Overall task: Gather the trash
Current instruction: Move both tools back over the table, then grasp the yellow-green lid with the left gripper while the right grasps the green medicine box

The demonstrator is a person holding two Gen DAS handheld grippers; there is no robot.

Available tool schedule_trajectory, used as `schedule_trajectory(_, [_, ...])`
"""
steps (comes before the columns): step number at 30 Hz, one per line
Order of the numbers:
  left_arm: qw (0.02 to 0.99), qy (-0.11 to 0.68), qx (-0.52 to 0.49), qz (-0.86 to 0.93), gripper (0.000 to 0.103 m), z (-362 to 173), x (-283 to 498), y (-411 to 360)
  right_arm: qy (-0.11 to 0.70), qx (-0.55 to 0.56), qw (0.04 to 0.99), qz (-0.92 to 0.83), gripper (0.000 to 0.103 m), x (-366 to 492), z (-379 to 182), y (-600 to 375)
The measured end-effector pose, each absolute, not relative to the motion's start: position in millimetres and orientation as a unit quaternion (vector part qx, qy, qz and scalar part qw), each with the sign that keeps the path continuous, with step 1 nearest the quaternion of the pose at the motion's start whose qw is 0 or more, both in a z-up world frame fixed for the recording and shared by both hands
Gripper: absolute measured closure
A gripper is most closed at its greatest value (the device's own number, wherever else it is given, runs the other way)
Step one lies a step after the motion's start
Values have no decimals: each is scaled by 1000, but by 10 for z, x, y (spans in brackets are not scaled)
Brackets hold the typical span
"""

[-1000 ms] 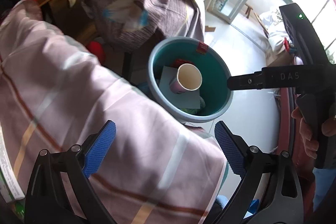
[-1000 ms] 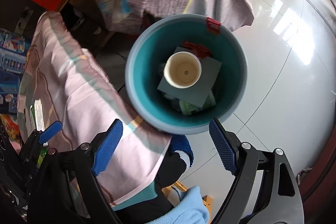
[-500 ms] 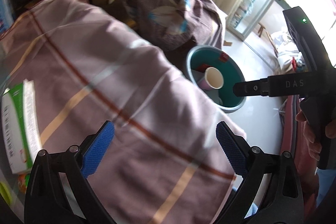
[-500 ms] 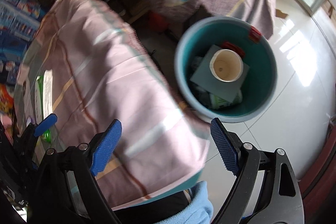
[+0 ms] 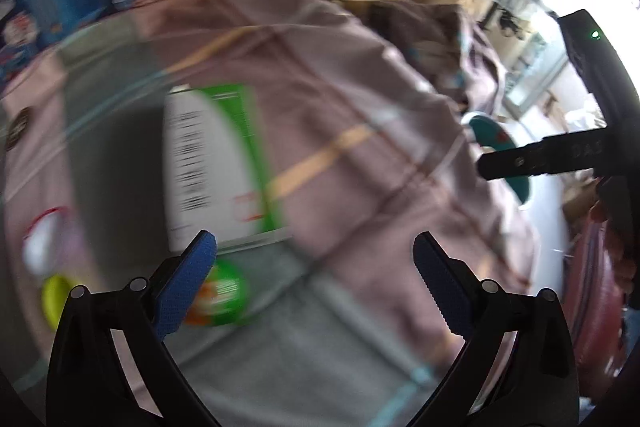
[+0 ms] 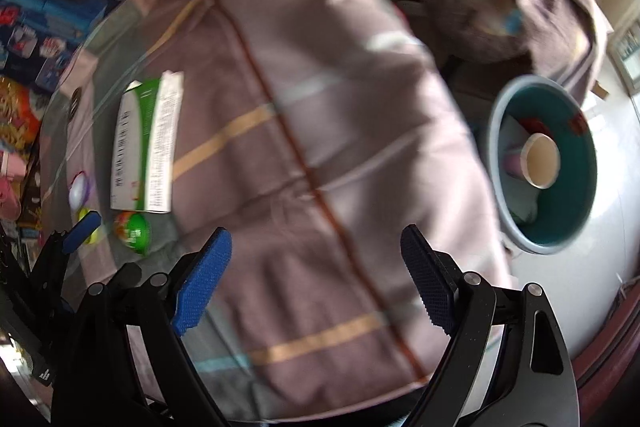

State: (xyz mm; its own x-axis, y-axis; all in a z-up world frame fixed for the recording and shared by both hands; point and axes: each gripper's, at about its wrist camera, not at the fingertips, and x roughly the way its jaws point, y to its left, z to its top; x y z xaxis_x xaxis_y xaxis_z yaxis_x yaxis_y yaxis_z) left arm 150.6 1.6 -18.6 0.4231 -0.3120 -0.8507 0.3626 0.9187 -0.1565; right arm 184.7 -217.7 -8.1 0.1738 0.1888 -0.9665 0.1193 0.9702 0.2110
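Far left on the cloth-covered surface: small yellow item and white-lidded item, both blurred. Right of them, green-and-white box lying flat; round green trash piece touching its near edge. Left tongs spread wide, empty, blue pads just near of the box and green piece, touching neither. Right tongs wide apart, holding nothing, over bare cloth. Far right, on the floor: teal bin with paper cup inside.
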Motion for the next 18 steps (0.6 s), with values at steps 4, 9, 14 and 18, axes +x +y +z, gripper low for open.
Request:
schedule_trajectory(4, [853, 497, 24, -159, 4, -208, 1512, 547, 650, 95, 752, 50, 21, 2004, -104, -1698])
schedule_trajectory(9, [861, 496, -2, -114, 4, -212, 1541, 1150, 659, 66, 745, 82, 21, 2160, -161, -1143])
schedule_trajectory(14, [861, 500, -23, -93, 4, -257, 1517, 1515, 668, 59, 735, 97, 21, 2227, -251, -781])
schedule_trajectory(18, [857, 508, -32, -81, 4, -362, 1479, 1692, 669, 55, 735, 100, 21, 2292, -317, -514])
